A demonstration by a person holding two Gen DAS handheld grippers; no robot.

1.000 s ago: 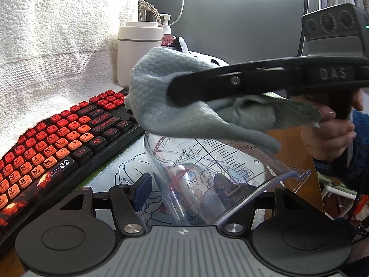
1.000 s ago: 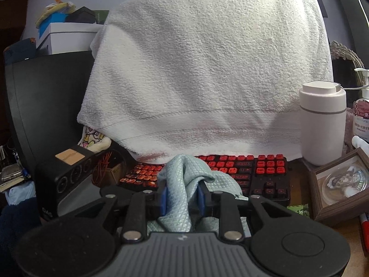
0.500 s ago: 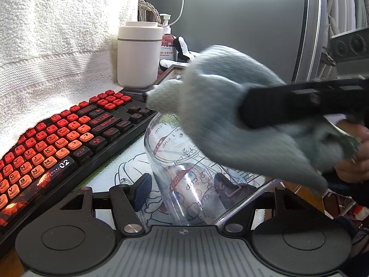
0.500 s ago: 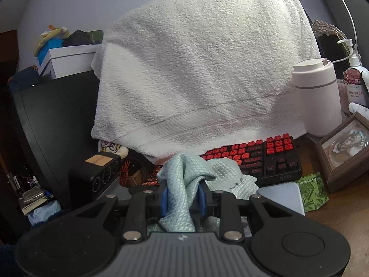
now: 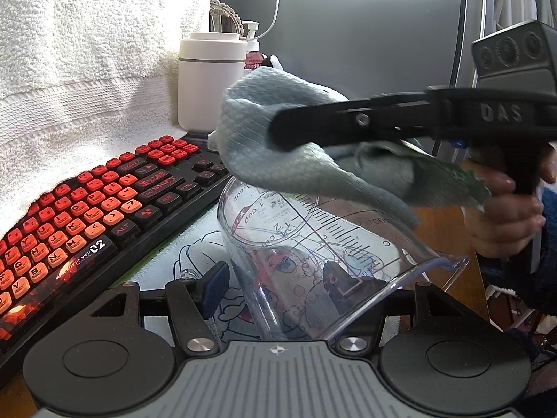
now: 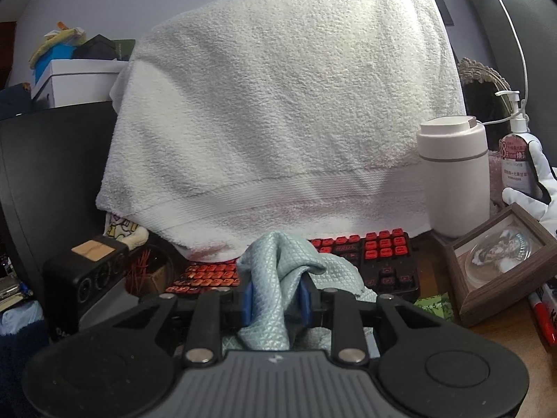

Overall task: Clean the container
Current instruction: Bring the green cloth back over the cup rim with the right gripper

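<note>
The cloth had swung back over the measuring cup after lifting off to the side half a second earlier. The left gripper clamped the cup's wall, holding it tilted above the worktop, mouth toward the camera. The right gripper, reaching in level from the right, pinched the cloth just above the cup's upturned side.

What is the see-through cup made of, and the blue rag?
Measuring cup: probably clear, glossy plastic; you see through it, and printed scale lines sit on its wall. Blue rag: soft woven cloth, maybe microfiber, matte with a diamond pattern, and it folds limply.
</note>
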